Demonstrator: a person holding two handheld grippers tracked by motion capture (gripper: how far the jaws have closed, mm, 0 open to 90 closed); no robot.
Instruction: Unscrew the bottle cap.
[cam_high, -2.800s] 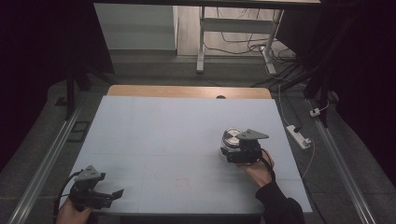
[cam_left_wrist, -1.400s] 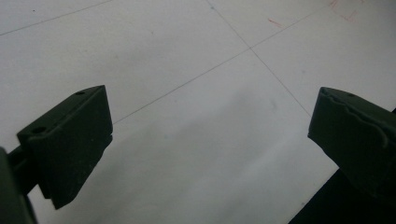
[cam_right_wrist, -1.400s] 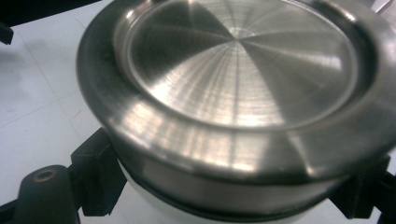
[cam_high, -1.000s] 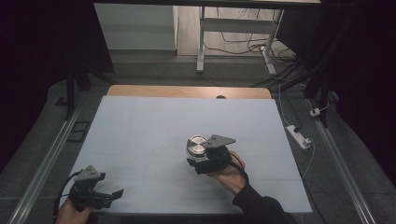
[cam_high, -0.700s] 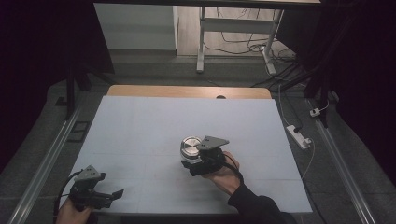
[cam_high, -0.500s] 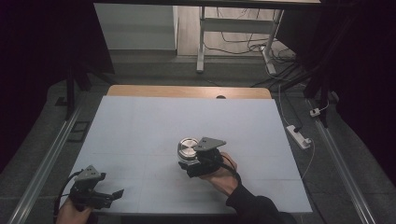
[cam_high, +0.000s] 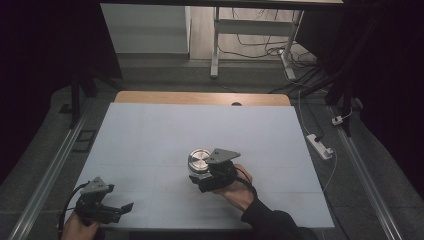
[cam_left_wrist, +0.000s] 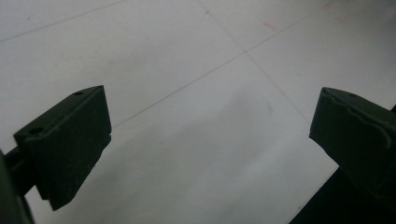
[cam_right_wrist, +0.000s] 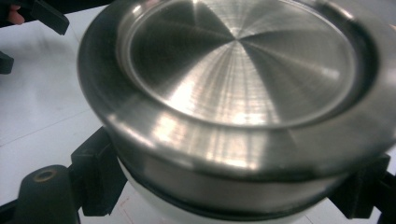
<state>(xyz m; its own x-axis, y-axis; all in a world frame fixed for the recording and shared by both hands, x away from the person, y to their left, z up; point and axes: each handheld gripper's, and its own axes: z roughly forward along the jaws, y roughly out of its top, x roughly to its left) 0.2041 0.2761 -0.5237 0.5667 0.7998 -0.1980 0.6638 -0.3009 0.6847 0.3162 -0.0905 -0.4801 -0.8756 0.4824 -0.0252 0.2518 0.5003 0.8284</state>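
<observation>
1. Round steel container (cam_high: 199, 160) with a brushed metal lid, sitting near the middle of the white desk (cam_high: 150, 130), well clear of the wooden strip (cam_high: 200, 97) along the far edge
2. Right claw (cam_high: 206, 176) just on the near side of the container, closed around its body below the lid; in the right gripper view the two black jaws bracket the sides of the container (cam_right_wrist: 233, 93), a pale band and dark ring visible under the steel rim
3. Left claw (cam_high: 107, 210) far off toward the near-left corner from the container, jaws spread wide over bare desk (cam_left_wrist: 196, 93), holding nothing
4. Likely rigid and fairly weighty for its size (polished steel, so probably slippery under hard pads); no give to expect, no real fragility beyond scuffing or a loose lid
5. Best hold judged to be low on the cylindrical wall under the overhanging lid rim, which would stop an upward slip; gripping the lid alone risks lifting it off, whether it is fastened cannot be told
</observation>
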